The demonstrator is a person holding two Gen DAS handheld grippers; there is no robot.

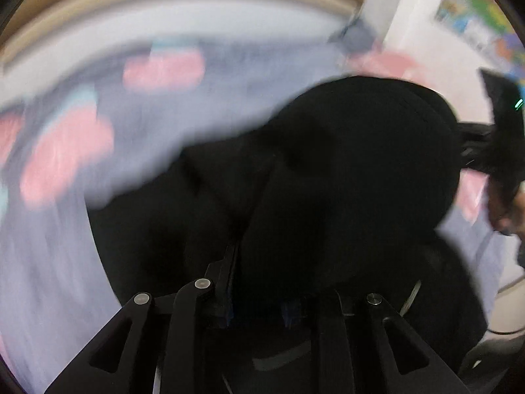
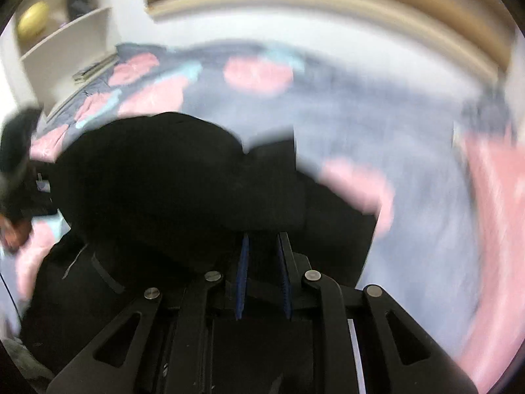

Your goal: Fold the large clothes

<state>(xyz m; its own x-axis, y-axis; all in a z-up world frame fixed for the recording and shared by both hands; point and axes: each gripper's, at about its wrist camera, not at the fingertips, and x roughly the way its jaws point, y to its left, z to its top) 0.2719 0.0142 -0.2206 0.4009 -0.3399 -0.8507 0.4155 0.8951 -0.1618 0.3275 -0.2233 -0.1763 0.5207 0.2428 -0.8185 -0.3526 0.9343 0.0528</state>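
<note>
plainly both the left tool (image 1: 259, 298) and right tool (image 2: 262, 275) clench the black garment (image 2: 170, 177), no writing legible

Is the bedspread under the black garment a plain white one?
No, the bedspread under the black garment is greyish blue with big pink blotches and some teal marks.

A bed with flowered grey-and-pink bedding (image 2: 377, 121), white shelves (image 2: 69, 36) beside, tan headboard (image 2: 328, 3).

A grey-blue bedspread (image 2: 377, 124) with pink blotches lies blurred below white shelves (image 2: 65, 32) holding a yellow ball (image 2: 32, 21).
</note>
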